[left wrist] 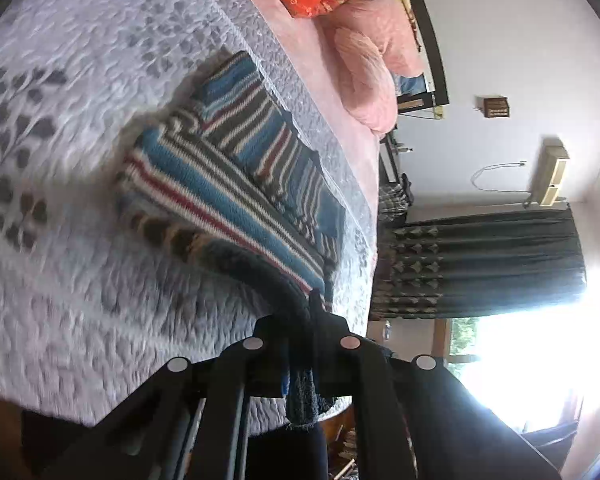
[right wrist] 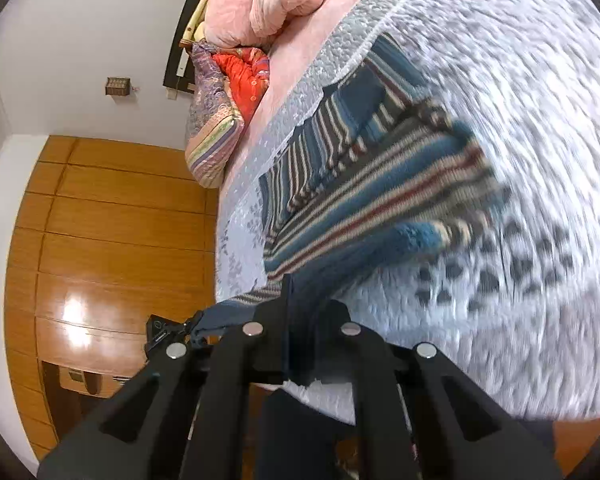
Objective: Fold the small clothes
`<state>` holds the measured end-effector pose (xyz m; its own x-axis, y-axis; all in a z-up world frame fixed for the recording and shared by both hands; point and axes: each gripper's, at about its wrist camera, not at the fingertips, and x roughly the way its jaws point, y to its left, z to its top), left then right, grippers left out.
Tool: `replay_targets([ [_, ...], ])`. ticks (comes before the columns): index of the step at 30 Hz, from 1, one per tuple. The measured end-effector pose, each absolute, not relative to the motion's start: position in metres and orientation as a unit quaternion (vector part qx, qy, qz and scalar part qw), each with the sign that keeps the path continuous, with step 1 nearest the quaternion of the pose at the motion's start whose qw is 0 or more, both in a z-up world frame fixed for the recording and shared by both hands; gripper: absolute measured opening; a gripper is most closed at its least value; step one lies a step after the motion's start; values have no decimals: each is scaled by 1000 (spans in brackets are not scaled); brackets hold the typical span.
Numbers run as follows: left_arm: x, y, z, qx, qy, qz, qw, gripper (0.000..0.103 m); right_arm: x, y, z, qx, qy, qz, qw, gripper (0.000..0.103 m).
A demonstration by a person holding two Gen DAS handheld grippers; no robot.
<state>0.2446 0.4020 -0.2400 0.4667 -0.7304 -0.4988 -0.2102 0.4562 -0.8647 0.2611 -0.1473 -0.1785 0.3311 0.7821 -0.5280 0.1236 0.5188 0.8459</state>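
Observation:
A small striped knit sweater (left wrist: 228, 176), blue with white, dark and red bands, lies partly folded on a grey leaf-patterned quilt (left wrist: 80, 80). My left gripper (left wrist: 310, 312) is shut on the sweater's dark hem at its near corner, and cloth hangs down between the fingers. In the right wrist view the same sweater (right wrist: 380, 184) stretches away from my right gripper (right wrist: 304, 304), which is shut on its other near corner. The near edge is lifted off the quilt (right wrist: 520, 100) and looks blurred.
Pink pillows (left wrist: 368, 68) and a red and purple bundle (right wrist: 228, 92) lie at the head of the bed. A dark curtain (left wrist: 480, 264) and bright window are on one side, a wooden wardrobe (right wrist: 108, 220) on the other. The bed edge runs just below both grippers.

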Motion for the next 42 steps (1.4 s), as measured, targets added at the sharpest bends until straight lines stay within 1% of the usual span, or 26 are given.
replay_targets([
  [3,278,402,-248,-485,493,-173,701,7,300,-146,-189,418,537,228,696,7],
  [8,338,403,-277,-480,520,-148,691,7,360,-138,-219,400,559,211,695,7],
  [14,401,400,-321,-463,556,-121,680,7,427,-131,-273,388,590,188,683,7],
  [17,427,398,-347,-453,573,-108,675,10,452,-131,-300,390,603,184,672,15],
  [18,433,399,-353,-450,576,-104,674,13,459,-133,-308,397,607,181,665,34],
  [19,439,400,-358,-452,577,-103,673,19,463,-137,-311,407,606,180,659,51],
  [20,439,402,-358,-457,573,-105,672,22,466,-141,-308,413,602,184,658,52],
  [21,437,405,-353,-465,563,-112,674,34,467,-145,-301,417,594,196,659,53],
  [22,433,408,-344,-465,549,-119,685,49,468,-150,-287,414,579,220,667,55],
  [24,428,410,-325,-431,528,-131,720,57,468,-157,-263,377,562,238,697,58],
  [26,428,407,-309,-381,518,-150,751,58,468,-155,-250,323,560,246,722,59],
  [28,434,401,-306,-334,523,-156,768,59,470,-147,-249,251,567,240,747,59],
  [33,456,386,-315,-236,547,-146,790,62,478,-126,-279,161,596,232,752,59],
  [36,474,371,-325,-168,566,-142,794,65,483,-124,-291,156,605,230,746,59],
  [39,482,362,-338,-142,585,-155,783,67,486,-124,-301,159,615,234,736,59],
  [41,480,354,-340,-118,589,-162,783,67,487,-121,-300,157,617,236,735,59],
  [42,478,351,-340,-107,588,-166,784,63,486,-121,-300,156,616,242,733,55],
])
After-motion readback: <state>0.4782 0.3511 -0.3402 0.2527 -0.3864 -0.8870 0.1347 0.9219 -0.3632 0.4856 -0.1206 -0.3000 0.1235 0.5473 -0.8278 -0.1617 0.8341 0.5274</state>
